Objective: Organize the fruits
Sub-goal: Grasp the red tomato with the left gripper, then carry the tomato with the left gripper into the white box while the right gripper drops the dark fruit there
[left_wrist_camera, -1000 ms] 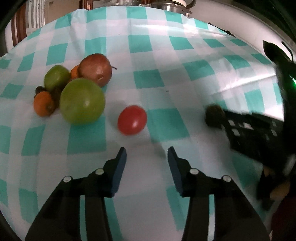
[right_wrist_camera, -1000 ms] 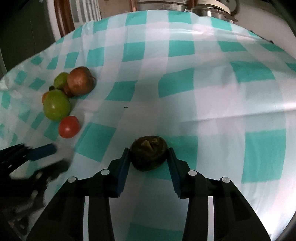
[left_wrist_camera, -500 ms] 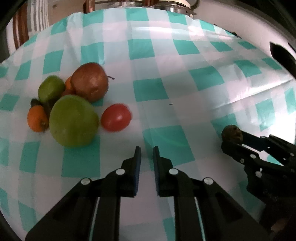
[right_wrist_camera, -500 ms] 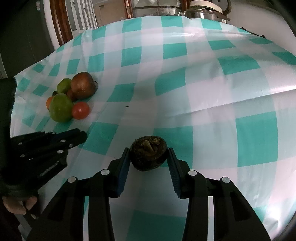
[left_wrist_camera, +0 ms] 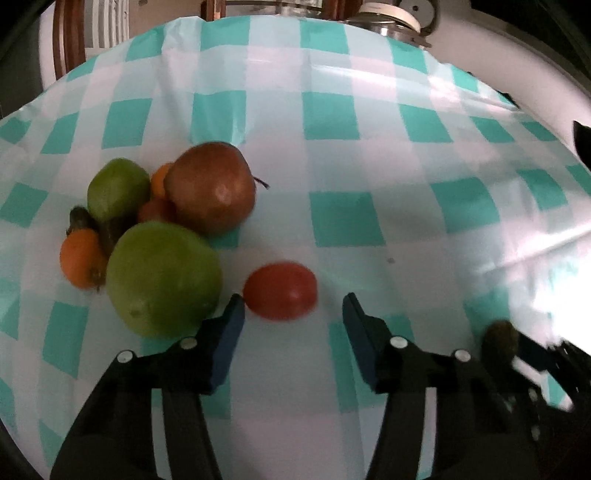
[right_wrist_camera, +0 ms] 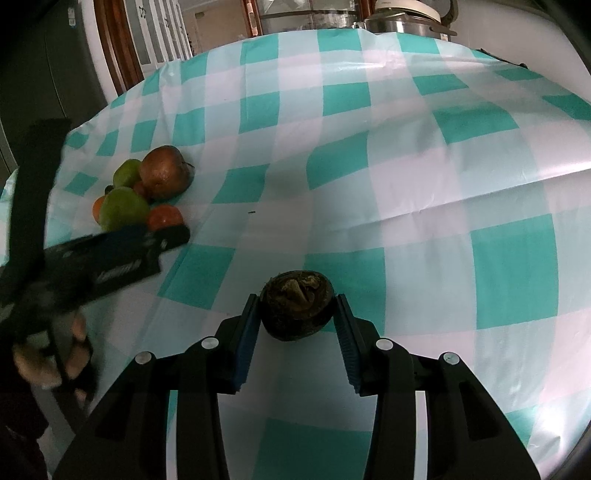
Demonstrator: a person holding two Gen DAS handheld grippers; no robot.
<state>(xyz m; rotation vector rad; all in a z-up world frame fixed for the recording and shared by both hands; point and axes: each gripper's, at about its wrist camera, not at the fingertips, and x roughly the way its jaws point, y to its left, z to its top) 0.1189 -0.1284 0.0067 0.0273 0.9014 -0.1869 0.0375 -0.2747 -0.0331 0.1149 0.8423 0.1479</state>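
A pile of fruit lies at the table's left: a big green fruit (left_wrist_camera: pixel 162 277), a brown-red fruit (left_wrist_camera: pixel 210 186), a smaller green fruit (left_wrist_camera: pixel 116 188) and small orange fruits (left_wrist_camera: pixel 79 258). A red tomato (left_wrist_camera: pixel 280 290) lies just right of the pile. My left gripper (left_wrist_camera: pixel 291 314) is open, its fingertips either side of the tomato's near edge. My right gripper (right_wrist_camera: pixel 295 317) is shut on a dark wrinkled round fruit (right_wrist_camera: pixel 297 310) held over the table. That fruit also shows in the left wrist view (left_wrist_camera: pixel 498 338). The pile shows in the right wrist view (right_wrist_camera: pixel 140 195).
The table wears a teal and white checked cloth (left_wrist_camera: pixel 343 221). A metal pot (right_wrist_camera: pixel 402 20) stands at the far edge, with wooden cabinets behind. The person's hand (right_wrist_camera: pixel 55 354) holds the left gripper at the lower left of the right wrist view.
My left gripper went from shut to open and moved in on the red tomato. My right gripper still holds the dark fruit in about the same place.
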